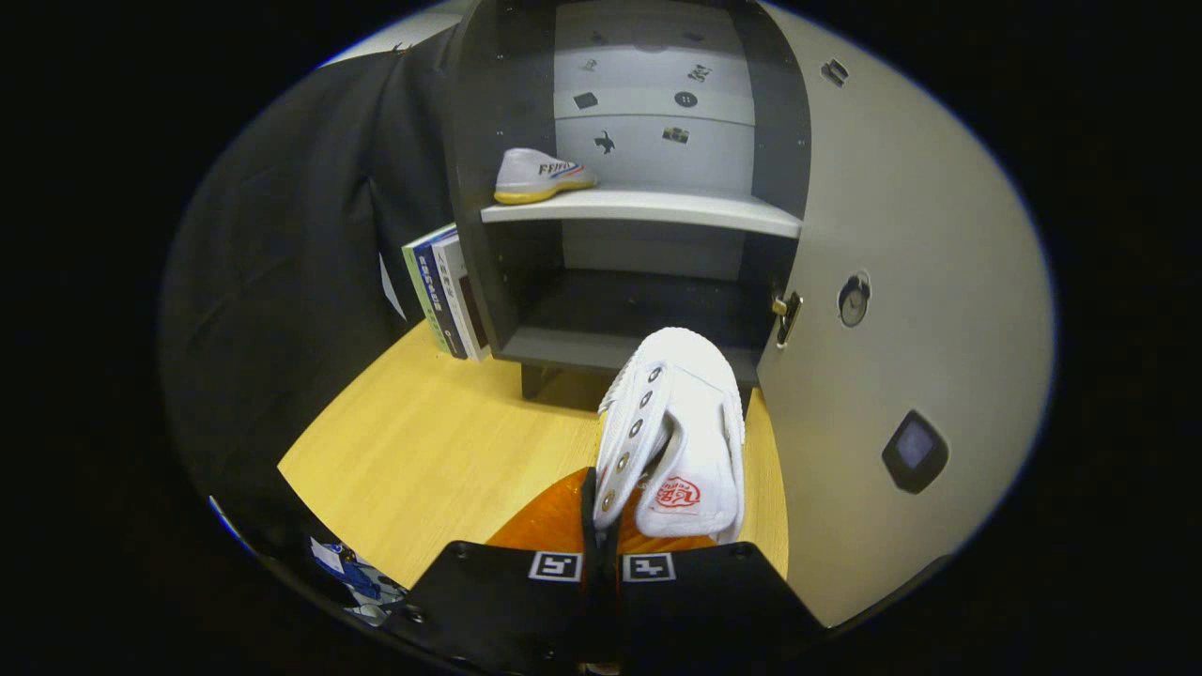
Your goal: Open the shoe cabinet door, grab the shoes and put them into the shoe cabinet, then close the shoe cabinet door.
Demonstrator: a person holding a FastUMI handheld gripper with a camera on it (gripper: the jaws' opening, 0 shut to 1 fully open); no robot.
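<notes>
Two shoes we see: cabinet point(470, 188) far, door point(901, 282) swung open right; one shoe point(540, 176) on upper shelf point(657, 208) left; other shoe point(671, 437) near, pinched between our gripper point(601, 512) fingers pressed together over table point(432, 451).

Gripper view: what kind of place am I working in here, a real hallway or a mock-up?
Likely a staged booth, not a home: a small shoe cabinet stands open on a wooden tabletop, books lean beside it, black cloth hangs behind. The gripper is shut on a white shoe.
</notes>
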